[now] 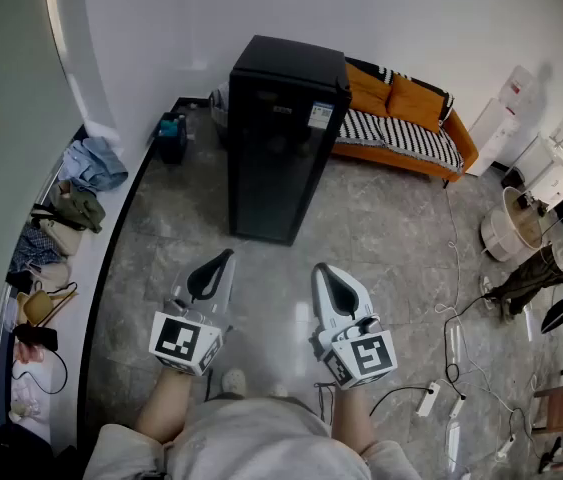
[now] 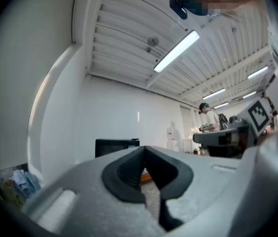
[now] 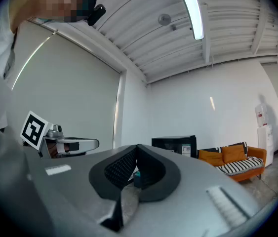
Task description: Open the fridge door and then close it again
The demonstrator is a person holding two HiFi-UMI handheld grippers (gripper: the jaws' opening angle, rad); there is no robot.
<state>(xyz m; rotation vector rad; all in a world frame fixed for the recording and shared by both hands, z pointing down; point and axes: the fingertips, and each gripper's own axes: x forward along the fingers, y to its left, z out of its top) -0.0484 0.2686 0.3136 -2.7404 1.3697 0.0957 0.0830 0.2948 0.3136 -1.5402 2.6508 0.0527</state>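
A tall black fridge [image 1: 281, 133] stands on the grey tiled floor ahead of me, its dark glass door closed. Its top also peeks over the jaws in the left gripper view as the fridge [image 2: 116, 146] and in the right gripper view as the fridge [image 3: 174, 145]. My left gripper [image 1: 227, 255] and right gripper [image 1: 319, 268] are held level side by side, well short of the fridge. Both have their jaws shut with nothing between them. In the gripper views the left gripper [image 2: 143, 149] and right gripper [image 3: 137, 147] tips meet.
An orange sofa [image 1: 401, 118] with a striped throw stands behind the fridge on the right. Clothes and bags [image 1: 56, 238] lie along the left wall. Cables and power strips [image 1: 446, 388] trail over the floor at the right, near a round bin [image 1: 509, 223].
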